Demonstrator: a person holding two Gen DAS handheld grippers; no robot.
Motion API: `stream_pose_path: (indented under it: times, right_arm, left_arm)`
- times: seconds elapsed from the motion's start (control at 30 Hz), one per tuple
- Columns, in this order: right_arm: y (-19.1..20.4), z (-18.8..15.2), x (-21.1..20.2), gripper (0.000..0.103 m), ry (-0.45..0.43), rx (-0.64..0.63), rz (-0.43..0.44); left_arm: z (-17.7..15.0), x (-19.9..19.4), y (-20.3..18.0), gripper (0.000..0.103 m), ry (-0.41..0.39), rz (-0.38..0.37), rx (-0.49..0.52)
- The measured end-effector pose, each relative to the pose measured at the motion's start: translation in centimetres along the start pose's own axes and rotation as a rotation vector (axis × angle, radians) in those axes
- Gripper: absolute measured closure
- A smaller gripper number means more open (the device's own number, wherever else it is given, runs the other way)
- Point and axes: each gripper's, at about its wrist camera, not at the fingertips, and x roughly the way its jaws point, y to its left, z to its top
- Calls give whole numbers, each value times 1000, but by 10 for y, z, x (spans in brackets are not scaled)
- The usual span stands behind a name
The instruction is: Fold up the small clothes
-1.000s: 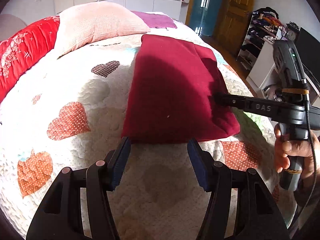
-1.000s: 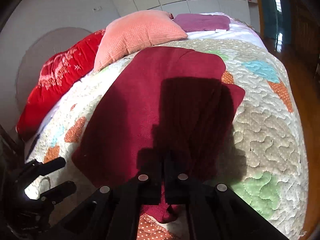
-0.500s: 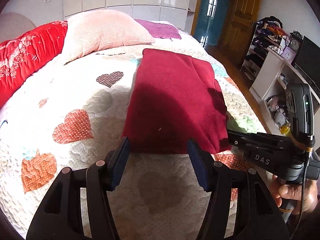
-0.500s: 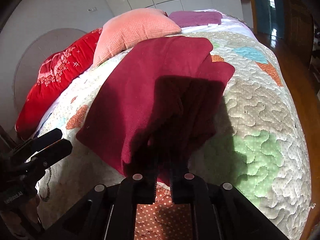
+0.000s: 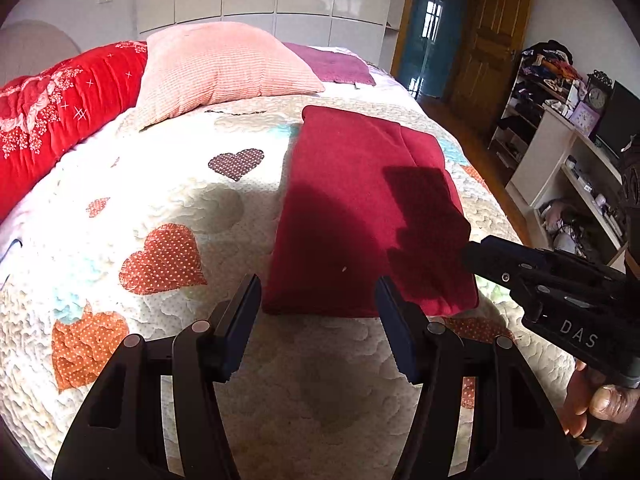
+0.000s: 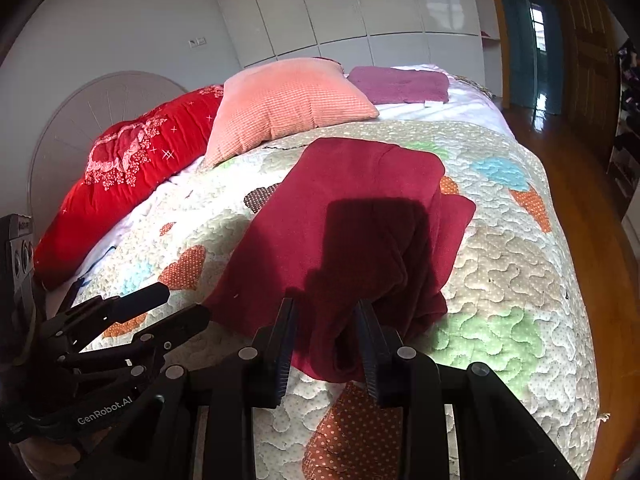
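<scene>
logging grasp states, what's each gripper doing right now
Left gripper: open, empty, just short of the folded dark red garment.
Right gripper: open, fingers either side of the garment's near edge, not clamped.

Items counted on the bed: one dark red garment (image 5: pixel 360 208), folded; one pink pillow (image 5: pixel 224 68); one red cushion (image 5: pixel 60 112); one purple cloth (image 5: pixel 332 68) at the far end; one heart-patterned quilt (image 5: pixel 160 184). Tools — two grippers: left gripper (image 5: pixel 318 296), right gripper (image 6: pixel 326 320). Off the bed — one clock (image 5: pixel 597 96), one wooden door (image 5: pixel 492 40).
</scene>
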Motion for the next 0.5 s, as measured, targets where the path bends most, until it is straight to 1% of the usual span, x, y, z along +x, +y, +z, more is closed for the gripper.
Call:
stream_pose_path:
  times: [0.17, 0.37, 0.43, 0.5]
  right_arm:
    - [-3, -1, 4, 74, 10, 12, -23]
    - [-4, -1, 3, 74, 9, 15, -36]
    - [-4, -1, 4, 73, 9, 15, -36]
    - [-4, 0, 4, 69, 9, 14, -38]
  left_arm:
    - [0, 3, 5, 44, 8, 8, -15]
    - [2, 2, 4, 44, 4, -3, -21]
    - [2, 4, 5, 44, 12, -8, -27]
    - [3, 6, 6, 44, 18, -10, -31]
